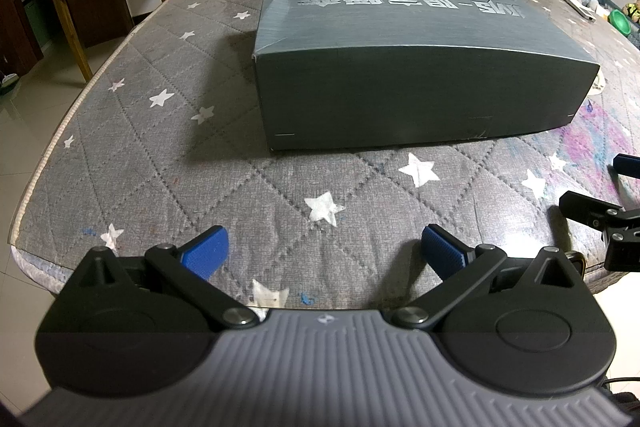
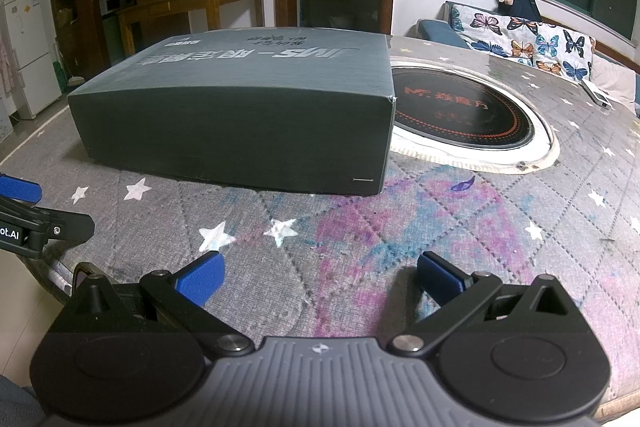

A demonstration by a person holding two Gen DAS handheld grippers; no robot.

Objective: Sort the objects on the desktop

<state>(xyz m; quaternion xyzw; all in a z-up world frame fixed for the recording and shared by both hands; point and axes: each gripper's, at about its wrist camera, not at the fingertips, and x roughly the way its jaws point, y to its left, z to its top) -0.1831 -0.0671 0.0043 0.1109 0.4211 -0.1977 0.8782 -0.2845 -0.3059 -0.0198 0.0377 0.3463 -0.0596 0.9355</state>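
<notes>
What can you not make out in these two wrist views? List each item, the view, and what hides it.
1. Grey box contents: both views, closed lid.
2. Induction cooktop left part: right wrist view, the box covers it.
3. White object on the table's far edge: too small to identify.
4. Right tool in the left wrist view: cut off by the frame edge.

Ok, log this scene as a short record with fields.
surface: table under a grey quilted star cover
main item: dark box, closed, lying flat
beside box: round cooktop set into the table, partly covered by the box
left gripper: open, empty, above the near edge
right gripper: open, empty, short of the box
contact: none
</notes>
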